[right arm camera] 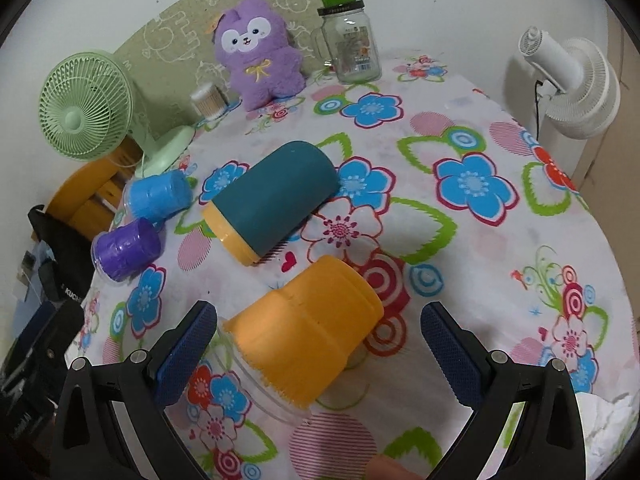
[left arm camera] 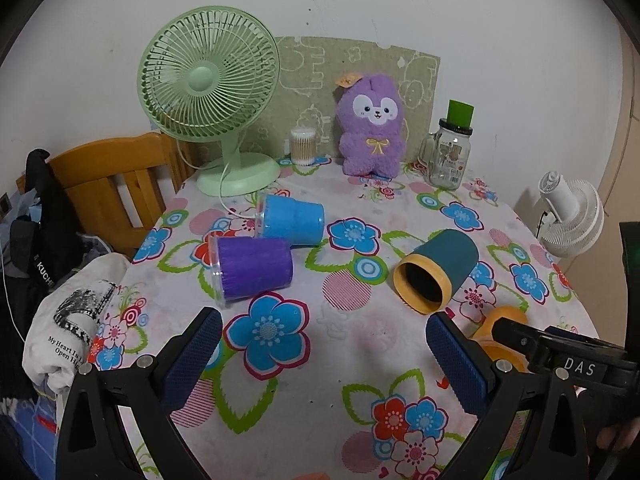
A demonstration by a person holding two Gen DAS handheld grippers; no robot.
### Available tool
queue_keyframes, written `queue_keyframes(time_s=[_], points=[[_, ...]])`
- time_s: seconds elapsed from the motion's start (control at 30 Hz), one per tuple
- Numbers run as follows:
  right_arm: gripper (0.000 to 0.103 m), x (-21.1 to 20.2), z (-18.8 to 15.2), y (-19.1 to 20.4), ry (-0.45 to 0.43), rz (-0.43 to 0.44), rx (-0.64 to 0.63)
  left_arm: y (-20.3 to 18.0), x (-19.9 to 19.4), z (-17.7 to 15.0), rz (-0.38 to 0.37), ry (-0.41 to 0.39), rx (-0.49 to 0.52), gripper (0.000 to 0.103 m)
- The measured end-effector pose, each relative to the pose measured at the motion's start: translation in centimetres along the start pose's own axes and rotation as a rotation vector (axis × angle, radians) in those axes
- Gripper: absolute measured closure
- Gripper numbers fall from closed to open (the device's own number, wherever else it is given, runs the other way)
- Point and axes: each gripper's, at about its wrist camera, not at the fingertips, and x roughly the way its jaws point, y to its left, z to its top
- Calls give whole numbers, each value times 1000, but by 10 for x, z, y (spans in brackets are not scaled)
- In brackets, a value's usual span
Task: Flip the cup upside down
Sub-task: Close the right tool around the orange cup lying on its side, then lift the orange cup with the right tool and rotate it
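Several cups lie on their sides on the floral tablecloth. An orange cup [right arm camera: 308,332] lies between the fingers of my open right gripper [right arm camera: 320,344], mouth toward the camera's left. A teal cup with a yellow rim [right arm camera: 272,200] lies just beyond it, also in the left wrist view [left arm camera: 438,272]. A purple cup [left arm camera: 252,268] and a blue cup [left arm camera: 292,220] lie at the left. My left gripper [left arm camera: 324,352] is open and empty over the cloth, short of the purple and teal cups. The orange cup [left arm camera: 500,332] shows partly behind its right finger.
At the table's back stand a green fan [left arm camera: 212,96], a tub of cotton swabs [left arm camera: 303,146], a purple plush toy [left arm camera: 372,124] and a glass jar with a green lid [left arm camera: 450,152]. A wooden chair [left arm camera: 108,184] and clothes are left; a white fan [right arm camera: 568,80] is right.
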Motion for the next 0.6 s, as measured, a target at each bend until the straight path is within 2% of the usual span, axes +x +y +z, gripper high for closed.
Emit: queue_keyframes(time_s=[0.17, 0.27, 0.37, 0.4, 0.43, 0.6], points=[[0, 19, 9, -1, 48, 46, 45, 3, 6, 0, -1, 11, -11, 0], [8, 29, 8, -1, 71, 54, 49, 4, 7, 0, 5, 14, -11, 0], [9, 27, 8, 0, 45, 53, 37, 8, 8, -1, 14, 14, -16, 0], [12, 26, 8, 2, 43, 53, 27, 9, 8, 0, 15, 15, -23, 0], [32, 24, 9, 4, 42, 50, 10, 11, 7, 0, 14, 16, -30, 0], [34, 16, 7, 14, 38, 53, -52, 13, 0, -2, 15, 7, -36, 0]])
